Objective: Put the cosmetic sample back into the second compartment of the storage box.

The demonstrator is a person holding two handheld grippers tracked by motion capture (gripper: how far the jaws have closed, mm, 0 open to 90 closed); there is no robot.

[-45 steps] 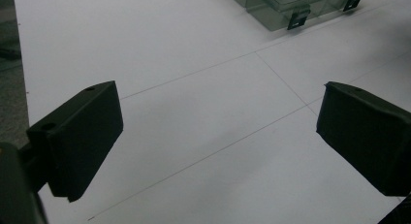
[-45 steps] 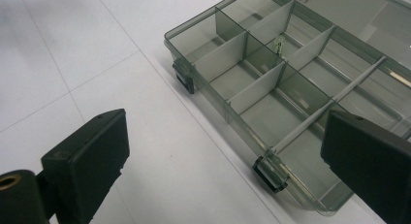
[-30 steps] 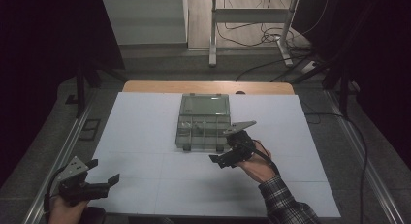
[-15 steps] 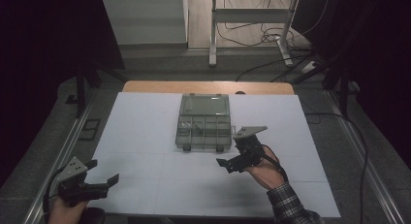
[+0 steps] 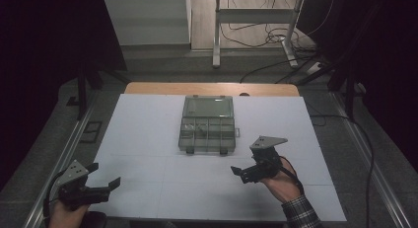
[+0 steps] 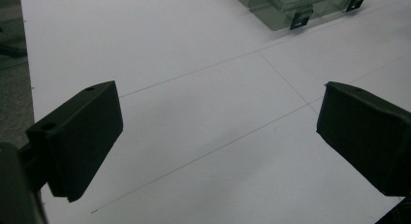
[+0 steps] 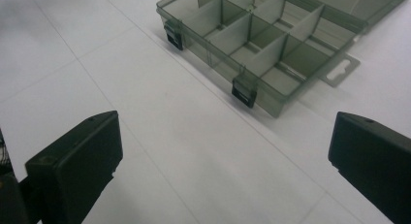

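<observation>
Left tongs: a hand is holding them at the near left corner of the surface, jaws spread wide and gripping nothing, hovering over bare white sheet.
Right tongs: a hand in a plaid sleeve is holding them at the near right, jaws standing wide apart and empty, pointing left across the surface, well short of the box.
Surface: a white sheet with faint grid lines is covering it; a wooden edge is showing at the far side.
Organizer box: it is lying at the middle of the surface with its clear lid folded back flat; two dark latches are facing the near side, and a hang tab is sticking out at its right end. Nothing is lying between either pair of tongs and the box.
Compartments: whether the small contents are there is too unclear to tell.
Beyond the surface: metal table legs are standing on the floor, with cables trailing around them.
</observation>
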